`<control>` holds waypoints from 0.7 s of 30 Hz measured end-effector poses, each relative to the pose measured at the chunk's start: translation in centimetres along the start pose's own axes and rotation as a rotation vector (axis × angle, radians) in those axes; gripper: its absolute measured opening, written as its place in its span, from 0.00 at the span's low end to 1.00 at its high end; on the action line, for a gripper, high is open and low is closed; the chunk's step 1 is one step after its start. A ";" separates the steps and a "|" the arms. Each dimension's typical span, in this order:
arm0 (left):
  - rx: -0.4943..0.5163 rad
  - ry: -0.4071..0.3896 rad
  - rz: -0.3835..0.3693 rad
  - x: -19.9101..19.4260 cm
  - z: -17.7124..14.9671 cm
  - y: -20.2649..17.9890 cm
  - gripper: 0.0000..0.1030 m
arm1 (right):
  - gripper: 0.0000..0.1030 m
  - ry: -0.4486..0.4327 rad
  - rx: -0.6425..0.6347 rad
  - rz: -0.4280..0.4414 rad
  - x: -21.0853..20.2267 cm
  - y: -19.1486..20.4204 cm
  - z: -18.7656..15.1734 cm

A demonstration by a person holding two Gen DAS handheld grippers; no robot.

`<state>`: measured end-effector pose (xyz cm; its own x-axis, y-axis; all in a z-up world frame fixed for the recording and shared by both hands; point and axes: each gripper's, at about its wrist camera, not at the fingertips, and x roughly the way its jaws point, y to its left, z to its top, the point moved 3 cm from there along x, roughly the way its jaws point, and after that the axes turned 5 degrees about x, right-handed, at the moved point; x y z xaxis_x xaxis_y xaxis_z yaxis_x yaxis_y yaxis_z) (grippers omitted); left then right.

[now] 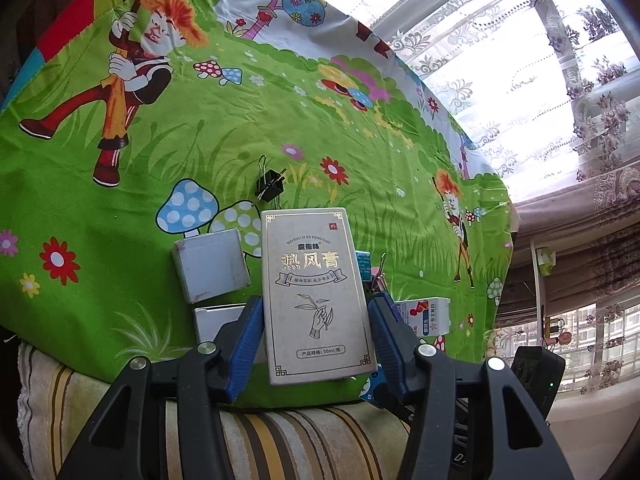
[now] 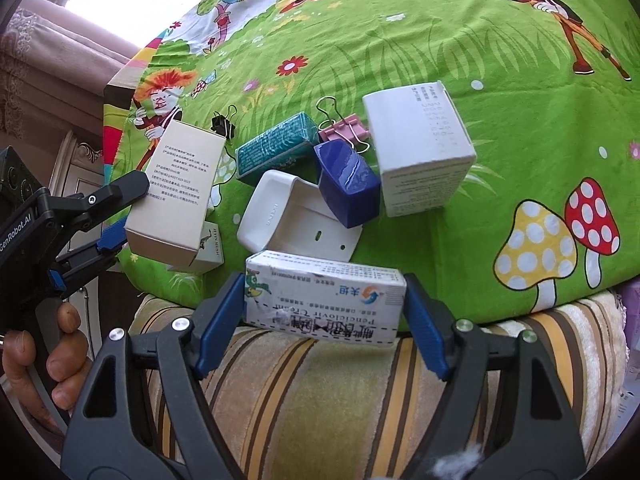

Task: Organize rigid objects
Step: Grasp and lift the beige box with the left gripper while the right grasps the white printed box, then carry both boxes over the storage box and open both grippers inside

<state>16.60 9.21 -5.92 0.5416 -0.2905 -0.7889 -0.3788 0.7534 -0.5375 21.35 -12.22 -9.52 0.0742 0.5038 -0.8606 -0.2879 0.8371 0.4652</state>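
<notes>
Gripping flat silver carton (image 1: 318, 296), crumpled cream box (image 2: 324, 300)

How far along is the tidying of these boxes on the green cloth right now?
Nothing looks sorted yet. In hand: the left gripper clamps the tall cream box, and the right gripper holds the white cream carton. Left on the green cloth: the teal box, blue box, white tray, big white box and the pink clip, all in a jumble.

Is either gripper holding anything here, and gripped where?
Left gripper: the tall silver box, pinched across its long side edges. Right gripper: the white cream carton, clamped at its two short ends.
</notes>
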 end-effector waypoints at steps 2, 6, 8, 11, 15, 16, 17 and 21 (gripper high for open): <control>-0.002 -0.006 -0.016 -0.5 -0.4 -0.3 0.53 | 0.78 -0.014 -0.009 -0.006 -0.5 0.0 -0.4; 0.001 -0.009 -0.054 -1.5 -1.7 -1.2 0.53 | 0.78 -0.045 -0.031 -0.023 -1.6 0.2 -1.0; 0.002 -0.005 -0.075 -1.7 -2.5 -1.6 0.53 | 0.78 -0.062 -0.042 -0.032 -2.3 0.1 -1.4; 0.005 0.000 -0.110 -2.0 -3.5 -2.4 0.53 | 0.78 -0.092 -0.049 -0.049 -3.4 -0.1 -2.1; 0.014 0.011 -0.169 -2.1 -4.9 -3.7 0.53 | 0.77 -0.137 -0.036 -0.060 -5.4 -1.2 -3.2; 0.019 0.017 -0.180 -2.1 -5.2 -4.1 0.53 | 0.77 -0.147 -0.030 -0.063 -5.9 -1.6 -3.5; 0.027 0.024 -0.187 -2.0 -5.5 -4.6 0.53 | 0.78 -0.157 -0.024 -0.066 -6.4 -2.1 -3.8; 0.057 0.052 -0.223 -1.4 -6.8 -6.9 0.53 | 0.78 -0.191 0.009 -0.078 -8.5 -4.1 -4.9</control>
<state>13.36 0.43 -3.13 0.5672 -0.4820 -0.6678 -0.2108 0.6989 -0.6835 17.20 -20.98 -5.12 0.2759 0.4676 -0.8398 -0.2660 0.8767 0.4008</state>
